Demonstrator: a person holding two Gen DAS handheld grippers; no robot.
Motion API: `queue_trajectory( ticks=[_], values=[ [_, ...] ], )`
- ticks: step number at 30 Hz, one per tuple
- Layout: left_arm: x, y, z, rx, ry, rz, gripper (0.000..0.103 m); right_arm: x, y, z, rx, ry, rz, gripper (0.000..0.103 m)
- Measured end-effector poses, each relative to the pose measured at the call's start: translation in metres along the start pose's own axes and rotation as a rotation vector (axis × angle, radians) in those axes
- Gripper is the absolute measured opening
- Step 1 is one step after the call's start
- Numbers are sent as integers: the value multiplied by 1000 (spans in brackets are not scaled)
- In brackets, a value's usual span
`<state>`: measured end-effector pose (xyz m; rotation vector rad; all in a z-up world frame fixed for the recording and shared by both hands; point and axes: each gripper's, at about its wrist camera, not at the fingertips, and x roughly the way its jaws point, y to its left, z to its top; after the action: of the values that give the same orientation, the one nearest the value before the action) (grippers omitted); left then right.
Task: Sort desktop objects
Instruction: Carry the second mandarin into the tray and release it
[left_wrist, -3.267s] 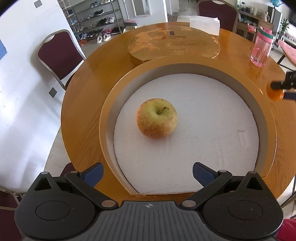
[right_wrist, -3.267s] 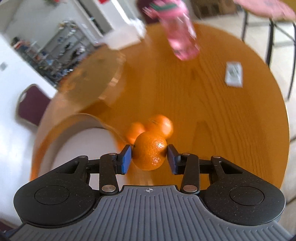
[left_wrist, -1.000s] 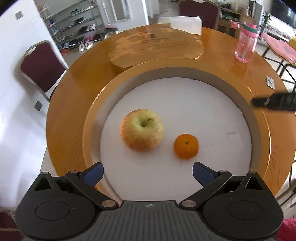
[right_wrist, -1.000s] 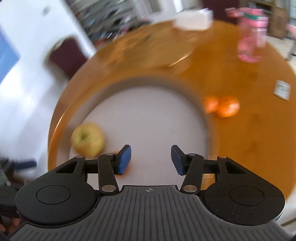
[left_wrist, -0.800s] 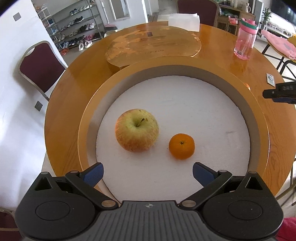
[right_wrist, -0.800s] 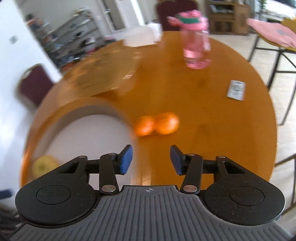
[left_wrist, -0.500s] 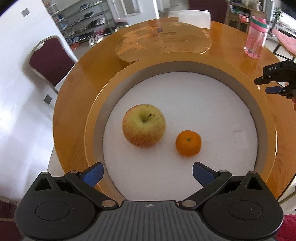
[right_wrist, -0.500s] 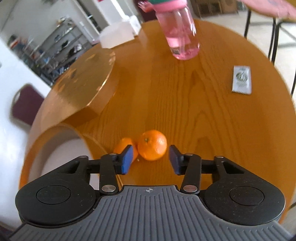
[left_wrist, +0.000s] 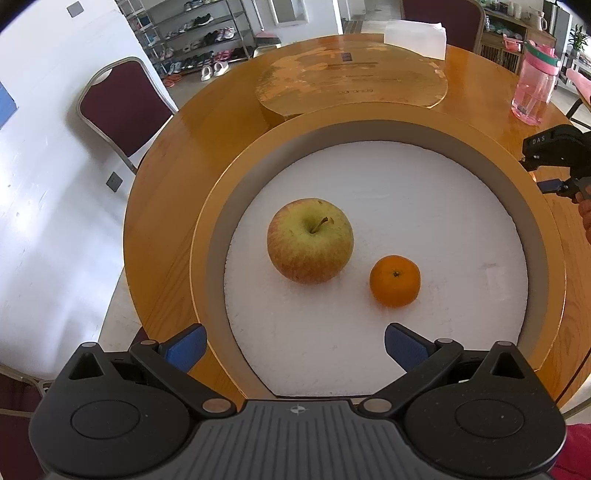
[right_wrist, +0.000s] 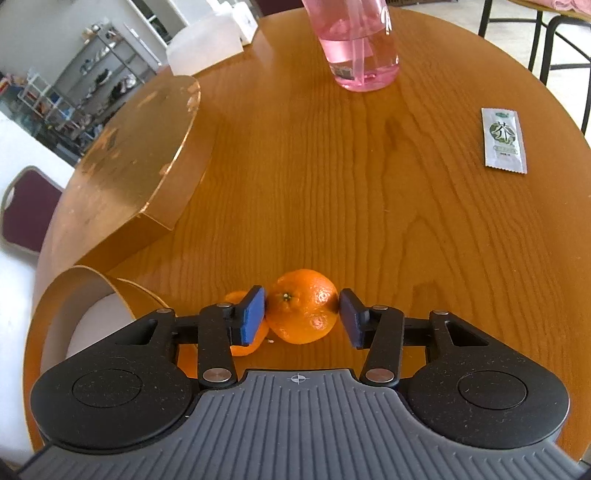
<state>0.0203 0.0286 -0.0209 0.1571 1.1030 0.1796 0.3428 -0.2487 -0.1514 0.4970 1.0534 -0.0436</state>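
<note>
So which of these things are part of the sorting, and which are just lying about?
Part of the job: apple, tangerine in the box, round box, two tangerines on the table, right tongs.
Lying about: pink bottle, tea sachet, box lid.

Yellow-green apple (left_wrist: 310, 240) with red streaks, orange tangerines (right_wrist: 301, 312), gold box (left_wrist: 207, 236) lined white, honey wood-grain table (right_wrist: 369, 184), pink bottle (right_wrist: 354, 44), blue-padded black jaws.

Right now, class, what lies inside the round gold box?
Inside the round gold box, on white foam, lie an apple and a mandarin, apart. The left gripper covers the near edge.
</note>
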Motion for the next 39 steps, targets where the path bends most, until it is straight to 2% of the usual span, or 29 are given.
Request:
queue_trajectory(
  ticks=[5,10,14,18,22,28,36,39],
  values=[
    [-2,0,-1,16,-11,-16,102,-5,-11,0,49,9,11,43],
    [-2,8,-4,2,-21,-34,102,-44,-22,-8,81,-46,24,43],
    [0,20,-5,-32,-26,-46,102,-94,-9,-23,-2,-103,49,44],
    [1,30,-7,-53,-32,-62,102,-128,22,-50,-110,-113,111,44],
    [3,38,-10,-58,-36,-78,102,-126,62,-86,-199,-26,191,44],
    [6,58,-17,-103,-33,-62,102,-93,115,-139,-338,166,225,44],
    [12,84,-27,-162,-10,-21,102,-73,171,-166,-431,281,301,44],
    [13,88,-29,-168,-5,-14,102,-61,187,-176,-455,318,298,44]
  ],
)
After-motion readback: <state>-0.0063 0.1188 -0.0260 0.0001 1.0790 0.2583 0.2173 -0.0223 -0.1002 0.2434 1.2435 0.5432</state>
